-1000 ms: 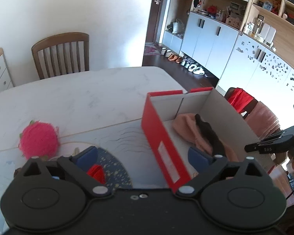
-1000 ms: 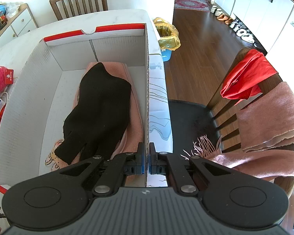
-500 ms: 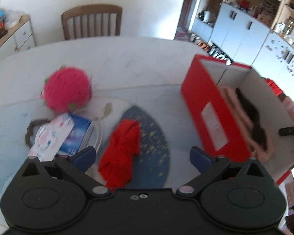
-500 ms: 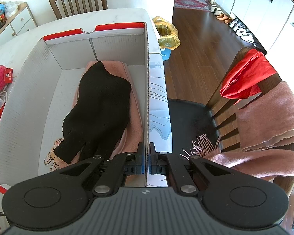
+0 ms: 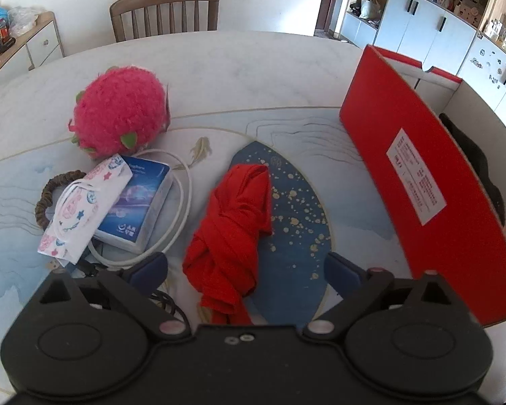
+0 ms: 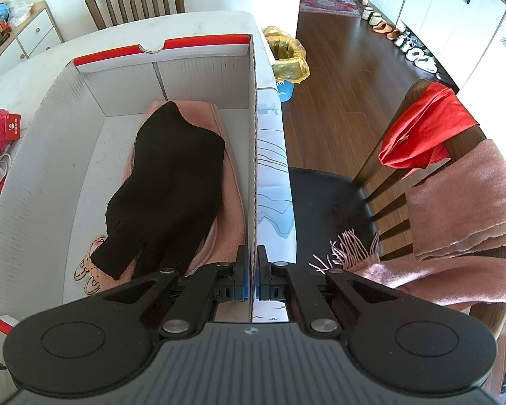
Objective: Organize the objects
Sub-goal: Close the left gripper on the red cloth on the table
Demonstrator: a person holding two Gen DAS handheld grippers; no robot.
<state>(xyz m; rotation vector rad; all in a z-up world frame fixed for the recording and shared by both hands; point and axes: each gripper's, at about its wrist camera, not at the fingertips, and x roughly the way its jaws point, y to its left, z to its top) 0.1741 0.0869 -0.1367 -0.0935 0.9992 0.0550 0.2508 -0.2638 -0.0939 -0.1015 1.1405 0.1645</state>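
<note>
table | left claw wide over red cloth (untouched) | right claw pinching box wall

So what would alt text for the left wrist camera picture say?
Open left gripper hangs over a crumpled red cloth on a table. To the left lie a pink plush toy and a blue box; a red cardboard box stands right.

Fuzzy plush toy (glossy cardboard box)

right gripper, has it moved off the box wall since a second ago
No. The right gripper stays clamped on the same spot of the box wall, beside the black glove.
</note>
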